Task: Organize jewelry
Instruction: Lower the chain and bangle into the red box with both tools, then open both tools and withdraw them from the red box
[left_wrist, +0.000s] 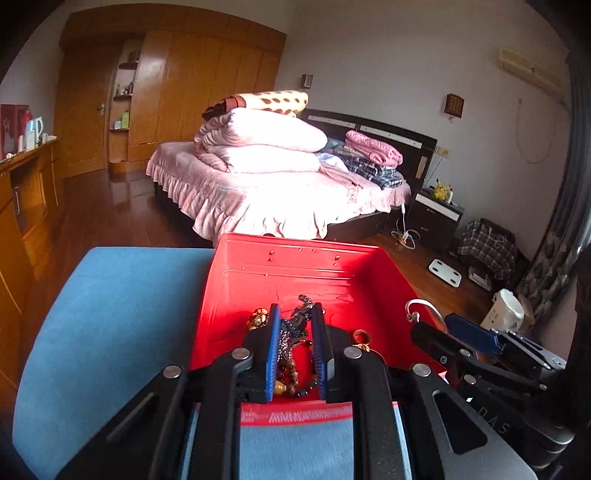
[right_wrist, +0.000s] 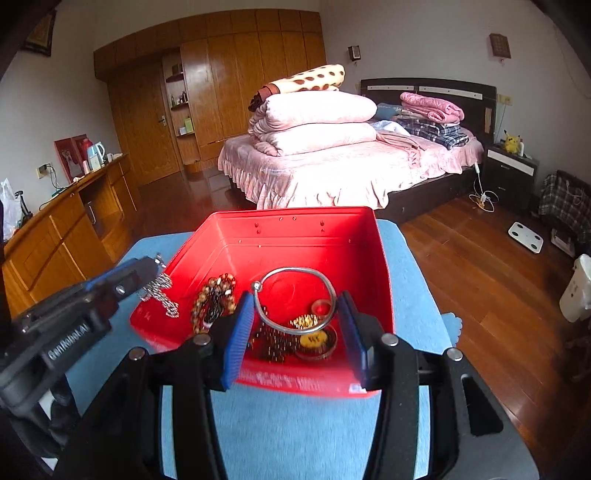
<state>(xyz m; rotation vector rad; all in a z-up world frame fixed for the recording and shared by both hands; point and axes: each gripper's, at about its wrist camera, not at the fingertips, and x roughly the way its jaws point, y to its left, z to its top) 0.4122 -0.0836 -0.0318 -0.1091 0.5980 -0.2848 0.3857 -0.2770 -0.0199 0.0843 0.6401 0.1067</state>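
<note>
**First onlooker:** Bedroom, daylight: a person works two hand-held grippers over a red tray (right_wrist: 288, 221) of jewellery set on a blue cloth (right_wrist: 295, 435). What does each one have?

**Second onlooker:** The left gripper (left_wrist: 295, 308) is clamped on a silver chain (right_wrist: 162, 295), jaws nearly together. The right gripper (right_wrist: 296, 295) is closed on a silver bangle (right_wrist: 295, 271), jaws set wider with a pad against each side of the hoop.

**First onlooker:** And where do the two pieces sit against the tray?

**Second onlooker:** The chain hangs at the tray's left rim, its length running straight down from the tips, with the loose end over the tray's near-left corner. The bangle is held above the tray's near-right part, over a gold ring (right_wrist: 322, 306) and a cased gold coin (right_wrist: 314, 339). Its hoop lies roughly flat, its open end toward the left pad. A brown beaded bracelet (right_wrist: 218, 288) lies on the tray floor between the two.

**First onlooker:** So which way does the next move go?

**Second onlooker:** My guess is outward. The left hand is nearer the bare cloth left of the tray, so the chain would be laid there along its length. The right hand is nearer the cloth on the tray's right, the likely place for the bangle. The chain's dangling end may catch the rim
</note>
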